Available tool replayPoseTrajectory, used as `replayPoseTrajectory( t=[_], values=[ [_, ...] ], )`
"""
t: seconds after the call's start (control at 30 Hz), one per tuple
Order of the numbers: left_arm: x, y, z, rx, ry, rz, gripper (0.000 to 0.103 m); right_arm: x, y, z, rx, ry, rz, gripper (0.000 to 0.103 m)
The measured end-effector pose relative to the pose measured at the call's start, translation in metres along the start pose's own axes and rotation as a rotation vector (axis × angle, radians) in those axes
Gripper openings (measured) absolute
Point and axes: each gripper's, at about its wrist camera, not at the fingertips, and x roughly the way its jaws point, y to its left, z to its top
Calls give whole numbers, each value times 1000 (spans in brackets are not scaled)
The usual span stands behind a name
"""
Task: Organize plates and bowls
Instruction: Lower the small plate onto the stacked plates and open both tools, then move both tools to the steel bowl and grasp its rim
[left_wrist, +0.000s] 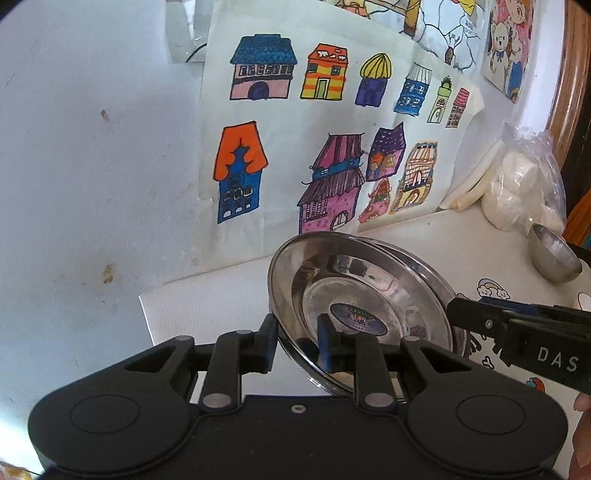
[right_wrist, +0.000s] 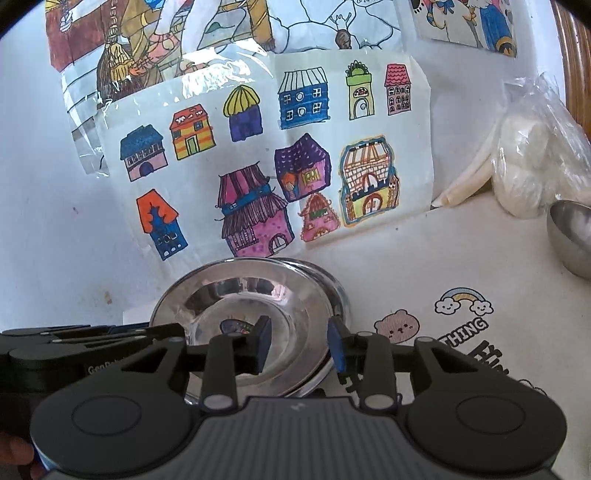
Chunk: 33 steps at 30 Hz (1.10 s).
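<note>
A shiny steel plate with a round sticker in its centre lies on another steel plate on the white table. My left gripper is open, its jaws straddling the top plate's left rim. My right gripper is open, straddling the right rim of the plates; its arm also shows at the right of the left wrist view. A steel bowl stands at the far right, seen also in the right wrist view.
Children's drawings of coloured houses lean on the white wall behind the plates. A plastic bag of white lumps and pale sticks sit at the back right. The tablecloth has cartoon prints.
</note>
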Motion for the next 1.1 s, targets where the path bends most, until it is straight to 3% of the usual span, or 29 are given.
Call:
replayPoseTrajectory(
  t=[0.13,0.3,0.4,0.5,0.57,0.67,1.1],
  values=[
    [-1,-1,-1,-5,1,-7,40,-2,-3,-2,8,-5,-8,48],
    [-7,-2,1,-4,-34,-4,70,-8,-13,-6,27,-20,-20,62],
    [-15,-5,4,-4,-63,1,82,-11,-20,-8,39,-29,-29,69],
    [-23,-13,7,1,-94,0,92,-18,-28,-11,45,-46,-41,78],
    [-27,-20,10,8,-110,-6,100,-24,-33,-13,48,-64,-55,92],
    [-31,-35,12,14,-129,-17,102,-37,-47,-16,51,-93,-97,103],
    [-27,-139,40,87,-92,-133,102,-135,-156,-26,97,-180,-308,103]
  ],
)
